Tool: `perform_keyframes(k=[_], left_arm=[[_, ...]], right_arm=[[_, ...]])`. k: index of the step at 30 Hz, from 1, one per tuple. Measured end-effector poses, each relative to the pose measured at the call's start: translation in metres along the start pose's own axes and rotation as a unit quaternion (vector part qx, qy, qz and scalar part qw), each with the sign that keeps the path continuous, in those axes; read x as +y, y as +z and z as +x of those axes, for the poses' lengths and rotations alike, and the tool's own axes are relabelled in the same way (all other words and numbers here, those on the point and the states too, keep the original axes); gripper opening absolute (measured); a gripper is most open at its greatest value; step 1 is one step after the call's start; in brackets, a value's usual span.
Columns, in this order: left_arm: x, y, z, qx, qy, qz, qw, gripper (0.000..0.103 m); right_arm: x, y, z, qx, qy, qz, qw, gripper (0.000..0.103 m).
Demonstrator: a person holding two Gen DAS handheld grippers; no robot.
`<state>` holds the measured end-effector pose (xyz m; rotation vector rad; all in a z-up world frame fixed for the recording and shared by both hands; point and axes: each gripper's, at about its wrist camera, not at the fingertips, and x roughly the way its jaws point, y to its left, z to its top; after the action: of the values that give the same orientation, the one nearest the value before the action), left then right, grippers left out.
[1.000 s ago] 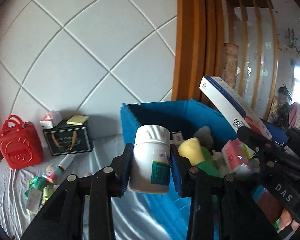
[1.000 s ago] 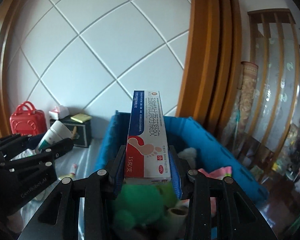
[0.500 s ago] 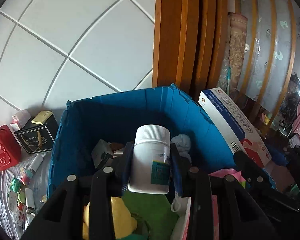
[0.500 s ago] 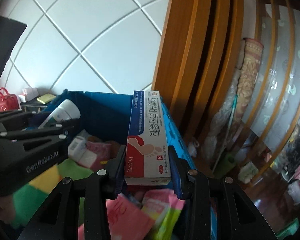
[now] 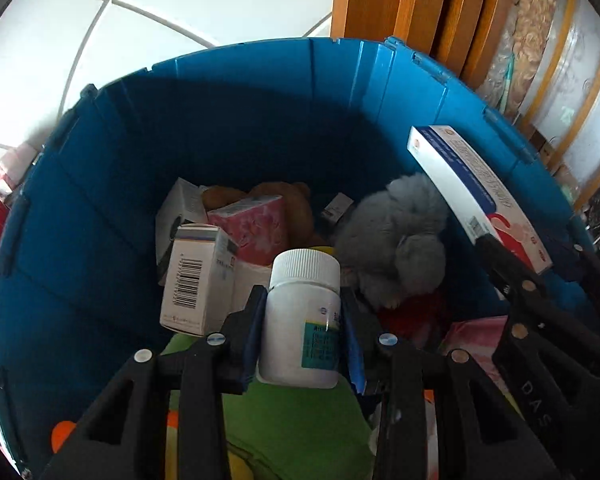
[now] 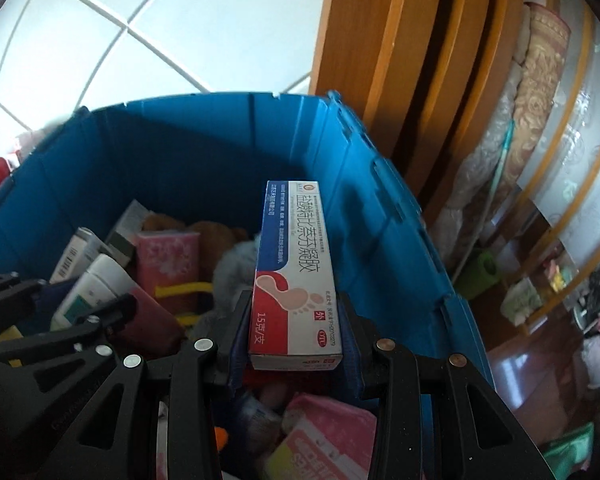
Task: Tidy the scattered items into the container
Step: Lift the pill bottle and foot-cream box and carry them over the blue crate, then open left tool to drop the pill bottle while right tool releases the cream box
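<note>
Blue container (image 5: 228,128) already well filled; left gripper (image 5: 303,334) clamps a white bottle (image 5: 302,320), right gripper (image 6: 296,338) a medicine box (image 6: 294,280), both over it, unreleased.

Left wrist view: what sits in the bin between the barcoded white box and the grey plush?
A pink tissue pack lies between the barcoded white box and the grey plush, brown plush behind it; left wrist view.

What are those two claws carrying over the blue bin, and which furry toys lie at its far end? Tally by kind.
White pill bottle: 1, in left gripper
Ointment carton: 1, in right gripper
Furry toys: 2, grey toy and brown toy
Total: 4
</note>
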<state>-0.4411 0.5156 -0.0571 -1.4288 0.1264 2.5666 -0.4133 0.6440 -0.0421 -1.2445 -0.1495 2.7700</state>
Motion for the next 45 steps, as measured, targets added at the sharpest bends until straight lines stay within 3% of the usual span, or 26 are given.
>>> perform_keyframes(k=[7,8,10,12,22,29,32,38,40,43,45], left_arm=[[0.001,-0.003,0.011,0.011,0.006,0.008,0.9999,0.038],[0.000,-0.005,0.011,0.011,0.007,0.010,0.9999,0.042],[-0.001,-0.005,0.011,0.007,0.011,0.015,0.9998,0.068],[-0.003,-0.007,0.011,0.000,0.019,0.020,0.9996,0.074],[-0.007,-0.009,0.016,0.004,0.021,0.030,0.9993,0.075],[-0.009,-0.010,0.018,0.006,0.021,0.035,0.9992,0.075],[-0.010,-0.010,0.018,0.006,0.022,0.036,0.9991,0.075],[-0.009,-0.011,0.018,0.007,0.024,0.035,0.9991,0.075],[-0.009,-0.012,0.016,0.005,0.021,0.036,0.9991,0.075],[-0.007,-0.014,0.008,-0.001,0.021,0.034,0.9992,0.075],[-0.005,-0.016,-0.003,-0.009,0.024,0.033,0.9991,0.075]], right_arm=[[0.004,-0.007,0.003,-0.007,-0.004,-0.011,1.000,0.039],[0.003,-0.007,0.003,-0.007,-0.004,-0.009,1.000,0.039],[0.003,-0.006,0.004,-0.006,-0.004,-0.006,1.000,0.039],[0.004,-0.004,0.004,-0.007,-0.005,-0.005,1.000,0.039],[0.000,-0.003,0.011,0.010,-0.014,0.003,1.000,0.042],[-0.001,-0.003,0.009,0.006,-0.013,0.007,1.000,0.059],[0.000,-0.003,0.006,-0.001,-0.021,0.005,1.000,0.081],[-0.009,-0.001,-0.002,-0.018,-0.004,0.032,0.999,0.082],[-0.010,-0.001,-0.009,-0.030,-0.003,0.033,0.999,0.086],[-0.013,0.000,-0.026,-0.057,0.013,0.047,0.997,0.103],[-0.015,-0.001,-0.041,-0.073,0.027,0.056,0.995,0.103]])
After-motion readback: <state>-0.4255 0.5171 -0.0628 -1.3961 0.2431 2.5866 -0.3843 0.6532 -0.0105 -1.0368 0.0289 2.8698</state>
